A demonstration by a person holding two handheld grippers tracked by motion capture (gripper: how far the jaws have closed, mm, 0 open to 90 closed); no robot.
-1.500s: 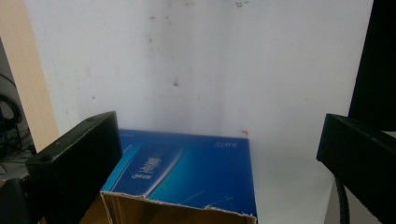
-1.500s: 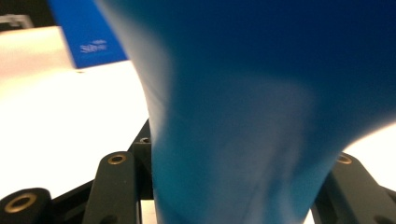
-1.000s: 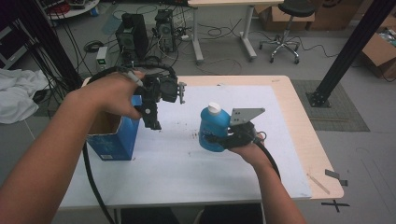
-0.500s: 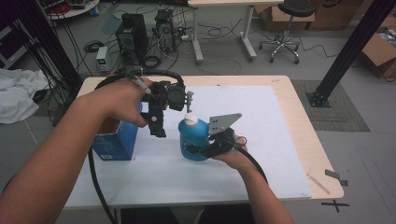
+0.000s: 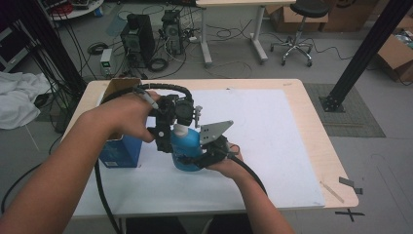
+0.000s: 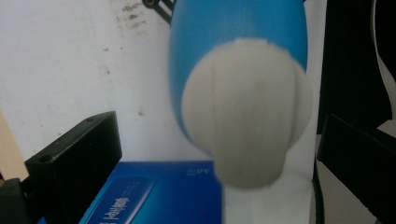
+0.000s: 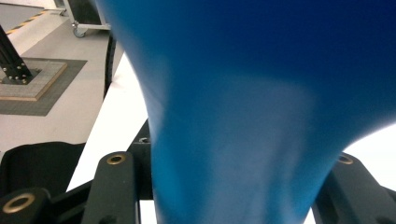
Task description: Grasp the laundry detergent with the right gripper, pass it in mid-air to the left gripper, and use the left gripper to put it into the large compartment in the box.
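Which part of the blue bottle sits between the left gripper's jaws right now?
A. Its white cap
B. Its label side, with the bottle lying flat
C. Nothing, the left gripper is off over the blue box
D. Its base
A. In the left gripper view the white cap of the blue bottle sits between the two black jaws with gaps on both sides, while the right gripper clamps the bottle's body lower down.

Bottle [image 5: 186, 148] just right of box [image 5: 120, 150]
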